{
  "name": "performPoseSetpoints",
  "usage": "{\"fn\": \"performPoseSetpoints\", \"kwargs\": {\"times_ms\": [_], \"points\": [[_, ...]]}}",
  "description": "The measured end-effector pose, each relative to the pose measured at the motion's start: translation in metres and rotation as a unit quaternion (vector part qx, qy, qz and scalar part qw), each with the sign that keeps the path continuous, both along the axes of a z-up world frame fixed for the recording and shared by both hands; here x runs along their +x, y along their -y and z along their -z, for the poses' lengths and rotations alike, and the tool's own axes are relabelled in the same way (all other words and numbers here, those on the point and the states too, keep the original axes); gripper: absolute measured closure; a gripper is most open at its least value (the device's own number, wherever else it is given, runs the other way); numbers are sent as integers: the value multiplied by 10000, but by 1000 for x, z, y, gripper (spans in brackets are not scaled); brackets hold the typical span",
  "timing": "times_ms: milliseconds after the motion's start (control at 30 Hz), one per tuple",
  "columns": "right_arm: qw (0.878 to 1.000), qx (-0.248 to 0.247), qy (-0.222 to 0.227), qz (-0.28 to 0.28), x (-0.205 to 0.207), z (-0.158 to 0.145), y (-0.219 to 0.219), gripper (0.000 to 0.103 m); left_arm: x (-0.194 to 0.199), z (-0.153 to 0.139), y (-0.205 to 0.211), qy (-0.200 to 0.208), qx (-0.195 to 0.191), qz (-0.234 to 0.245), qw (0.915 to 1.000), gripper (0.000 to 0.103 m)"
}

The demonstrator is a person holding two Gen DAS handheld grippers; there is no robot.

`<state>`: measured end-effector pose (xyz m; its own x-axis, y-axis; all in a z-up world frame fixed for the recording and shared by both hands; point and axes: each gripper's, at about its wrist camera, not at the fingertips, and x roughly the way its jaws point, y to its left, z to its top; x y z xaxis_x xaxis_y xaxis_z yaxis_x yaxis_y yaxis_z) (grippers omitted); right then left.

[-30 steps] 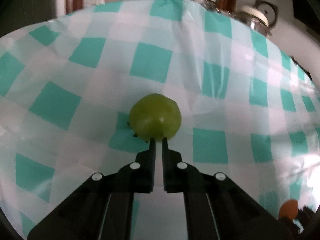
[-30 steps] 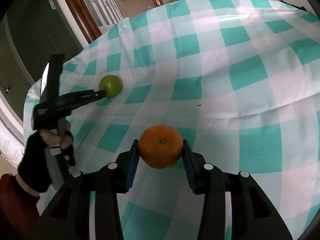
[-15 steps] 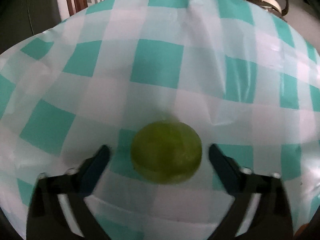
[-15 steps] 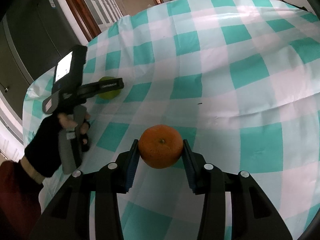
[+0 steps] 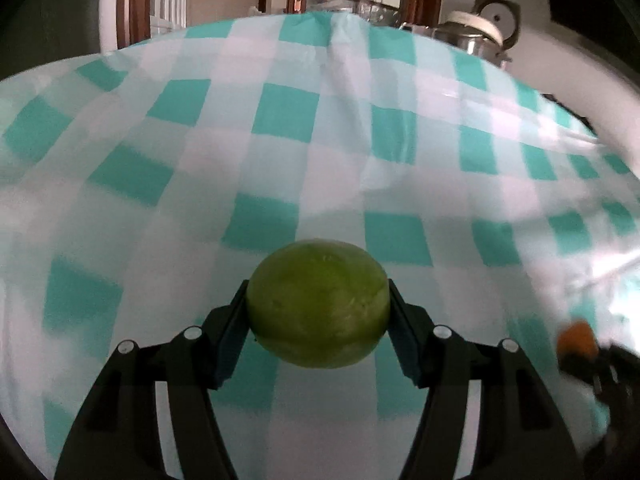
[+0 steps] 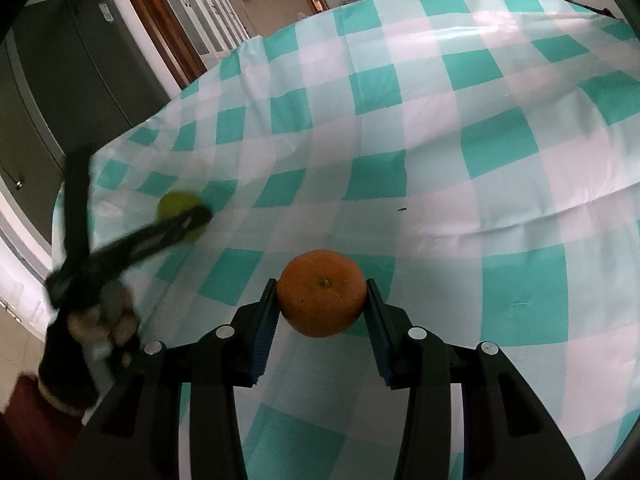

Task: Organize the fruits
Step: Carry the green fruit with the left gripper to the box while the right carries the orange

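On the table, seen from the left wrist camera, a round yellow-green citrus fruit (image 5: pixel 318 304) sits between the two black fingers of the left gripper (image 5: pixel 318 312). The jaws have just been closing in on it, and their inner faces now meet its two sides. Under the fruit lies a thin teal-and-white checked tablecloth (image 5: pixel 280 112), creased down the middle. Beyond the far edge of the table stands a shiny steel kettle with a pale lid (image 5: pixel 476 36); what is in it cannot be told. Near the right edge of this view a small orange patch (image 5: pixel 576 338) shows, blurred, next to dark gripper parts.

From the right wrist camera, the right gripper (image 6: pixel 322 300) holds a round orange mandarin with a small stem scar (image 6: pixel 322 294). Its blue-padded jaws stand narrow and press the fruit from both sides, over the near part of the cloth. Toward the left edge of the table, the yellow-green fruit shows again, partly behind the blurred dark finger of the left gripper. A person's hand in a black glove (image 6: pixel 80 344) grips that tool's handle. Behind it, past the table, stands a tall dark refrigerator (image 6: pixel 80 64).
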<state>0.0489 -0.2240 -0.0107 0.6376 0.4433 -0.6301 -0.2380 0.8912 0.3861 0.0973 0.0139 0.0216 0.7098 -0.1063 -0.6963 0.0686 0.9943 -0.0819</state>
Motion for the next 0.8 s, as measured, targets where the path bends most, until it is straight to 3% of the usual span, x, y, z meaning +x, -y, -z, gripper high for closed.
{"fn": "performPoseSetpoints", "kwargs": {"times_ms": [167, 333, 433, 567, 800], "points": [[10000, -43, -28, -73, 0, 0, -3, 61, -73, -7, -12, -24, -348, 18, 9994, 40], [9998, -37, -28, -207, -12, -2, -18, 61, -137, -18, -20, 268, -18, -197, 9994, 40], [9987, -58, -84, -495, -29, 0, -49, 61, -178, -25, -37, 419, 119, -330, 9985, 40], [9953, -141, 9, -961, -58, -4, -98, 61, -220, -29, -63, 590, 17, -688, 9959, 40], [9847, -247, 79, -1724, -107, -5, -169, 61, -262, -24, -104, 504, 30, -1095, 9927, 40]]}}
